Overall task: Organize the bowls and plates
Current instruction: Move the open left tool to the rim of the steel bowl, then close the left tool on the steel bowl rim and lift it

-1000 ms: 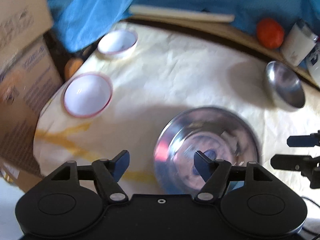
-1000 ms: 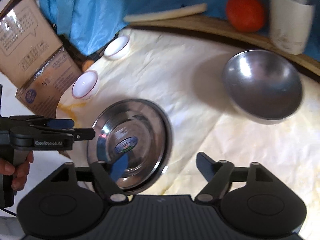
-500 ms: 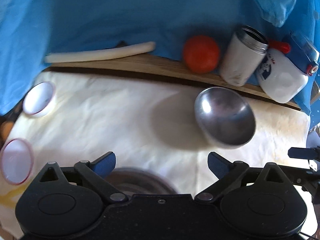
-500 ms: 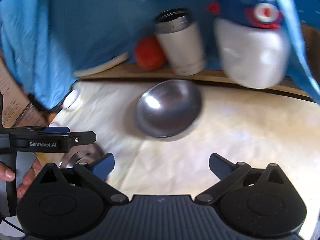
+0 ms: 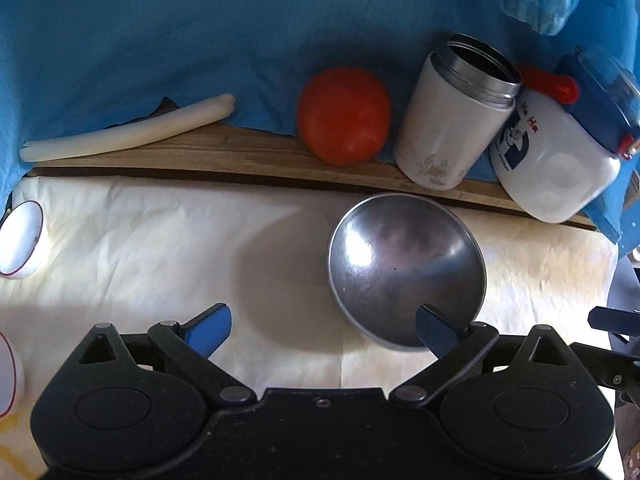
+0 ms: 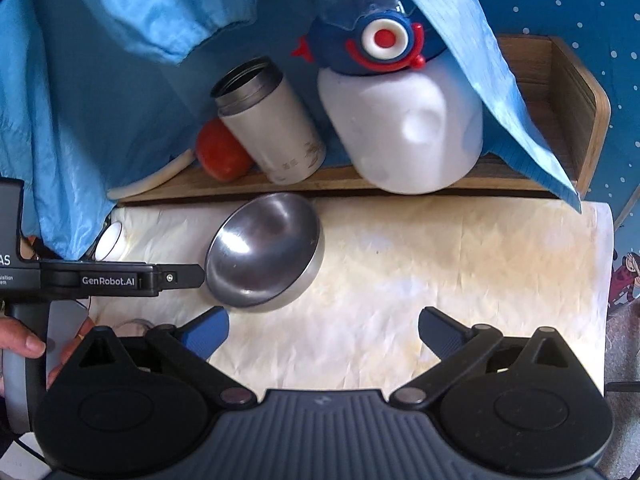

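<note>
Surface: creased cream paper (image 5: 168, 240) | backdrop: blue cloth (image 5: 200, 40) | wooden ledge (image 5: 240, 156)

a crinkly cream paper sheet (image 5: 168, 232) covers the tabletop. a brown wooden ledge (image 5: 224, 156) runs along the back. blue cloth (image 5: 168, 36) hangs behind it. bright light falls on the paper at the left. a dark blue wall with white dots (image 6: 568, 4) shows on the right.

— Harsh sun from the left, see? That white bowl (image 5: 18, 240) left of the tool is blown out.

— Steel bowl (image 5: 406, 268) glints, throwing a soft shadow leftward. Edges bend, corners go black.
</note>
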